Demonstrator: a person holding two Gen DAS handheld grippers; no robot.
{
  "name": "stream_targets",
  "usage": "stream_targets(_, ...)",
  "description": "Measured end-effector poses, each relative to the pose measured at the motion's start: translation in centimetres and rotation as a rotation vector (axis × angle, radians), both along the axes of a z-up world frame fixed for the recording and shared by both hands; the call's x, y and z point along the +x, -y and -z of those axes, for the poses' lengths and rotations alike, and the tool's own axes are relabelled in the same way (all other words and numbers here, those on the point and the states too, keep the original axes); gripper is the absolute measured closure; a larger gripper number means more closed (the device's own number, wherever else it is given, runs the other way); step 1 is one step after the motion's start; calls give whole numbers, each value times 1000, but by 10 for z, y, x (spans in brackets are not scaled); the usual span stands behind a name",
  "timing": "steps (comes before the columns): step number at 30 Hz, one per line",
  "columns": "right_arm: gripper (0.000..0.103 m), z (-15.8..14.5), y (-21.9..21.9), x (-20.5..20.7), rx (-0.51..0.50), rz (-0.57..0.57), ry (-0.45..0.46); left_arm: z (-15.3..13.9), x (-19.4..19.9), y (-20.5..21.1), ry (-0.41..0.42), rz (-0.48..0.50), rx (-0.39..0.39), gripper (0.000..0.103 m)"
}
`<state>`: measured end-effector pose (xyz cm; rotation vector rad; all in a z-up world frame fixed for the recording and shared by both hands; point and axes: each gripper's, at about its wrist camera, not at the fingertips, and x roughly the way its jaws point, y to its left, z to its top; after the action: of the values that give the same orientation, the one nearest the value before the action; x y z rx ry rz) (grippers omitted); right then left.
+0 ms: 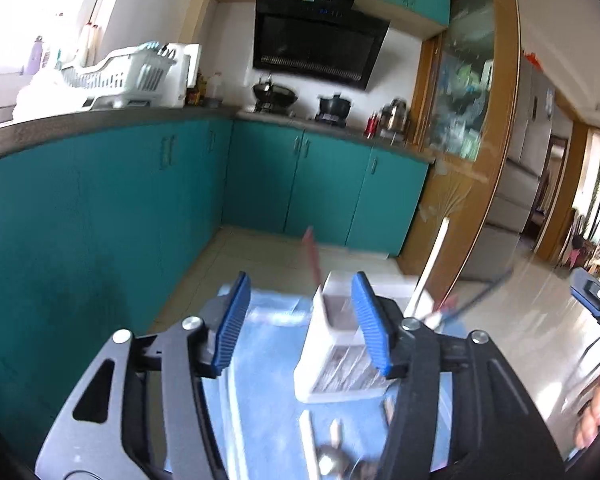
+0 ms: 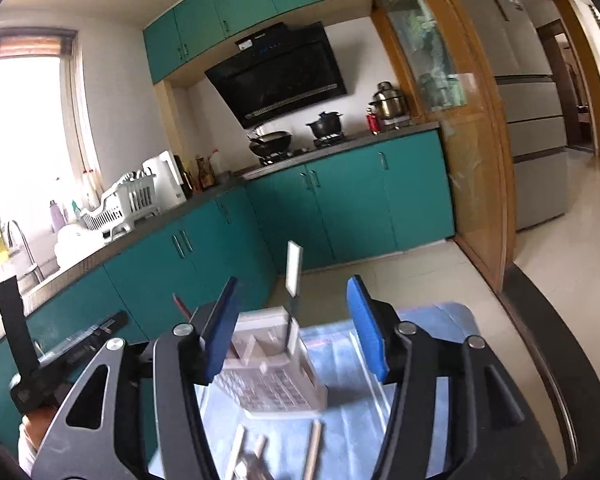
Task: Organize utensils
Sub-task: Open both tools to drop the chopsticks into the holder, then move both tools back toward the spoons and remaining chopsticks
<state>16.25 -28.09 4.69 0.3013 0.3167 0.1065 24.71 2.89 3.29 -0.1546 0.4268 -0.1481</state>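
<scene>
The utensils lie partly in the white utensil holder [image 2: 278, 364] and partly loose on the blue cloth [image 2: 352, 424] in front of it. In the right wrist view, the holder sits at the centre of the cloth, tilted, its slotted face toward you and its compartments at the far end. A white-handled utensil [image 2: 293, 266] stands upright out of the holder at 12 o'clock from it. A reddish utensil [image 2: 182, 306] leans out at about 10 o'clock, partly hidden by your gripper finger. Loose wooden-handled utensils [image 2: 314, 452] lie on the cloth at 6 o'clock from the holder; they are blurred, so their kind cannot be told.

Your right gripper [image 2: 294, 328] has its blue pads [image 2: 366, 328] spread apart, nothing between them touching either pad; the holder shows through the gap, beyond the fingertips. Your left gripper [image 1: 304, 320] is likewise spread, with pads [image 1: 234, 324] clear of any object; in the left wrist view the holder sits just behind the right-hand pad, at 1 o'clock from the gap. Whether that pad touches the holder cannot be told.

In that same view, loose utensils show blurred at 6 o'clock near the bottom edge, and your other hand [image 1: 598, 412] appears at 4 o'clock on the frame's edge. Teal cabinets [image 1: 100, 208] run behind the work area from 9 to 1 o'clock.
</scene>
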Motion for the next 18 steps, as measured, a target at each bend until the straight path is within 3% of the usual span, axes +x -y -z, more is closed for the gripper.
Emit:
stream_targets(4, 48, 73, -17, -15, -119, -24, -202, 58, -20, -3, -154, 31, 41, 50)
stream_targets(8, 56, 160, -55, -7, -197, -110, -460, 131, -29, 9, -394, 132, 82, 52)
stream_targets(11, 61, 187, -73, 0, -197, -144, -552, 161, -35, 21, -493, 186, 97, 53)
stream_targets(18, 61, 196, -89, 6, -226, -169, -593, 178, -44, 40, -524, 246, 150, 54)
